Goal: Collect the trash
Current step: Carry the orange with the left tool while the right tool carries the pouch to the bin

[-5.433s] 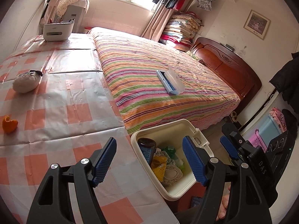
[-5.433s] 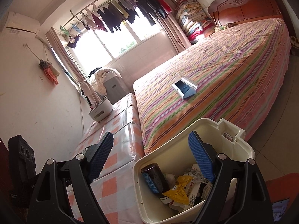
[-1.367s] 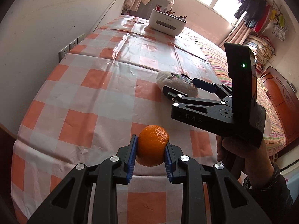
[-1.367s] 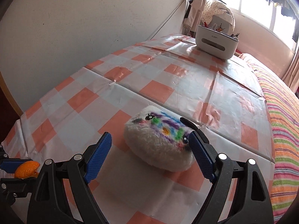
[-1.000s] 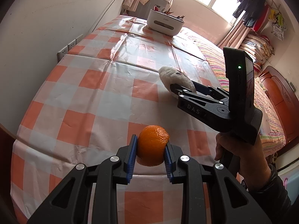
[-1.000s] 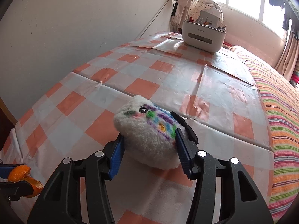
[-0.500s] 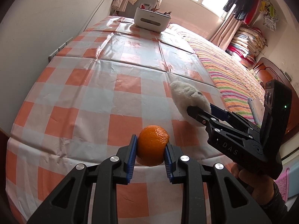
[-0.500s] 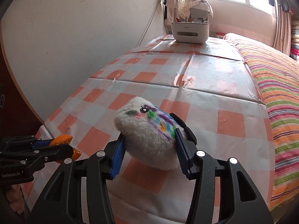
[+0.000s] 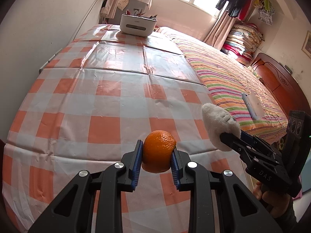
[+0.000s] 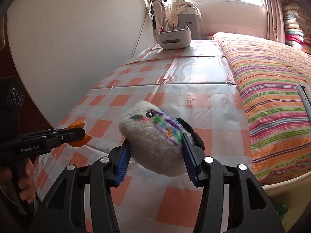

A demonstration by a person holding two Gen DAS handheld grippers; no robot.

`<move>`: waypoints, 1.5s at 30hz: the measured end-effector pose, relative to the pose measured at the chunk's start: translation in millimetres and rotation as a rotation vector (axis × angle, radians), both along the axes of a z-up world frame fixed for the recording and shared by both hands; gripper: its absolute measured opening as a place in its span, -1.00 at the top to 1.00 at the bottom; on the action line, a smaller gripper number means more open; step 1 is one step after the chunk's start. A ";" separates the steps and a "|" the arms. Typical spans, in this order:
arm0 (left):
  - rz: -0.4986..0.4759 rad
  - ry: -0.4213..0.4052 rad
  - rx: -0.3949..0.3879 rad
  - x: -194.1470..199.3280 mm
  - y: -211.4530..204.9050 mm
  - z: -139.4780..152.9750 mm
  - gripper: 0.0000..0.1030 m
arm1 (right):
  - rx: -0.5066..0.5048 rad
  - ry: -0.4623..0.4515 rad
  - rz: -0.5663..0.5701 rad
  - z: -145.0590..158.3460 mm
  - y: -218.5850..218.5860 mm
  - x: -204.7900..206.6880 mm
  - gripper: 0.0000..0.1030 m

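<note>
Left gripper (image 9: pixel 156 160) clenched on orange peel (image 9: pixel 158 150), right gripper (image 10: pixel 155 158) clenched on fluffy white toy (image 10: pixel 155 141), both above the checked table (image 9: pixel 101 104); risk: soft toy slips out mid-carry, or peel crumples and drops.

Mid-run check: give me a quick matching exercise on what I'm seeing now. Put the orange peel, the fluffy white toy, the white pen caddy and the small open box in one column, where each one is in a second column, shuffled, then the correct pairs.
Things
1. orange peel
2. fluffy white toy
3. white pen caddy
4. small open box

Places
A. lying on the striped bedspread
B. clamped in the right gripper
C. standing at the far end of the checked table
D. clamped in the left gripper

Pairs: 1-D, 2-B, 3-C, 4-A
</note>
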State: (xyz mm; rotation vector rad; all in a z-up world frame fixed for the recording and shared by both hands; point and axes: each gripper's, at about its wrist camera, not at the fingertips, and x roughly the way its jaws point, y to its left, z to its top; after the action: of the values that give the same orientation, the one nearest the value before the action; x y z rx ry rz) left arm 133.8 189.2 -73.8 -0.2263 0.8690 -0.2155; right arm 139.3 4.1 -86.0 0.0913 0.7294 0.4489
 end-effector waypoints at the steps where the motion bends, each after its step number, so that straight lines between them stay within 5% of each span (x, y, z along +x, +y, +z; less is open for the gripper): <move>1: -0.003 -0.005 0.005 -2.5 -4.4 0.5 0.49 | 0.000 -0.009 -0.010 1.0 -6.5 -5.7 0.06; 20: -0.152 -0.062 0.070 -26.5 -88.0 3.6 0.49 | 0.033 -0.102 -0.186 7.9 -88.4 -84.8 0.05; 45: -0.311 -0.088 0.080 -44.7 -171.9 6.0 0.49 | 0.071 -0.130 -0.368 6.1 -148.9 -124.8 0.05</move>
State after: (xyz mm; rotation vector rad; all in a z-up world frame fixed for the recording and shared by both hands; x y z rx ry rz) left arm 89.1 17.3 -67.7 -0.0054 0.8212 -0.4762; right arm 14.5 -144.8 -79.9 0.2559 0.5529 0.1270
